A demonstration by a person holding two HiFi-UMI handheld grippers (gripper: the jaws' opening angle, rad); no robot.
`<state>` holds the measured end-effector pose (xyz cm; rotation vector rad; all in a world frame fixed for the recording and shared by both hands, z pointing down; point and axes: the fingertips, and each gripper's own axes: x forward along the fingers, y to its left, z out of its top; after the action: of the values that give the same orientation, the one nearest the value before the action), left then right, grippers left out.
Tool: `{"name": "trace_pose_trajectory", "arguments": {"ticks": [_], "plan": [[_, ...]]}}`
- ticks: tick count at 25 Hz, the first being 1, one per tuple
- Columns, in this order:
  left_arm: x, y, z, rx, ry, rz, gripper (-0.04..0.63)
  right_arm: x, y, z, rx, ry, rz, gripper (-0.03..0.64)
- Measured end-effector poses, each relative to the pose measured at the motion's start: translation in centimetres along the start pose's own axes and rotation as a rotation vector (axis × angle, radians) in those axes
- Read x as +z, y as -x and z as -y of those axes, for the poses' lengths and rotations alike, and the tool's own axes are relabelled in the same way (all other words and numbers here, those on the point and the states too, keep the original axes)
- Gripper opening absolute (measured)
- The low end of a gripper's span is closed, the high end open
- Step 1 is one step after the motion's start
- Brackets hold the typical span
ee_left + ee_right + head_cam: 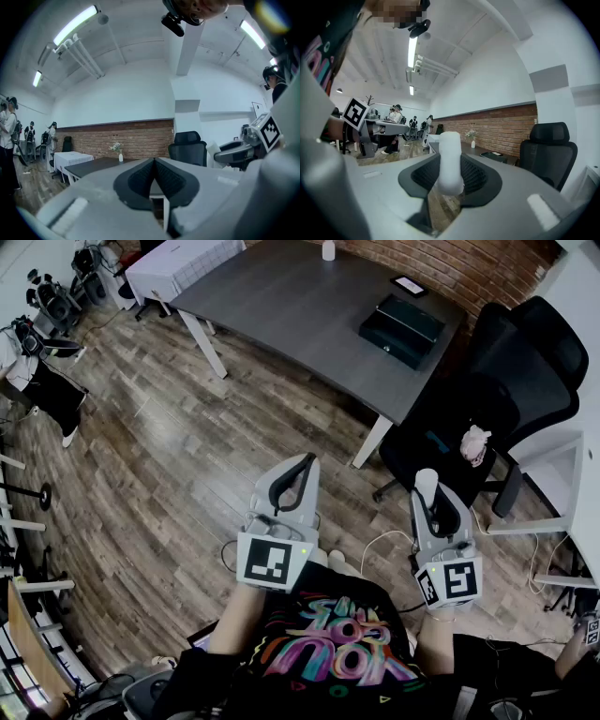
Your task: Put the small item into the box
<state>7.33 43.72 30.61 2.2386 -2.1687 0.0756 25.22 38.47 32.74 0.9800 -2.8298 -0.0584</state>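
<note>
My right gripper [428, 487] is shut on a small white cylinder [426, 483], held upright between its pads over the wooden floor; in the right gripper view the cylinder [450, 159] fills the gap of that gripper [449, 174]. My left gripper [305, 465] is shut with nothing in it, its pads meeting in the left gripper view [153, 163]. A dark box [403, 328] lies closed on the grey table [291, 306], well ahead of both grippers. From the right gripper view the box [493, 156] shows far off on the table.
A black office chair [497, 395] with a pink object [475, 443] on its seat stands right of the table. A white desk [562, 493] is at the far right. A white-clothed table [178, 263] and several people [9, 136] are at the left.
</note>
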Motion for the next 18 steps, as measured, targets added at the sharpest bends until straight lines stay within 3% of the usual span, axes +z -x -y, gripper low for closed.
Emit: {"name": "trace_pose_trajectory", "arguments": {"ticks": [18], "plan": [[-0.2, 0.4, 3.2, 0.020, -0.030, -0.007, 0.002, -1.7, 3.9, 3.2, -0.045, -0.056, 0.010, 0.135]]}}
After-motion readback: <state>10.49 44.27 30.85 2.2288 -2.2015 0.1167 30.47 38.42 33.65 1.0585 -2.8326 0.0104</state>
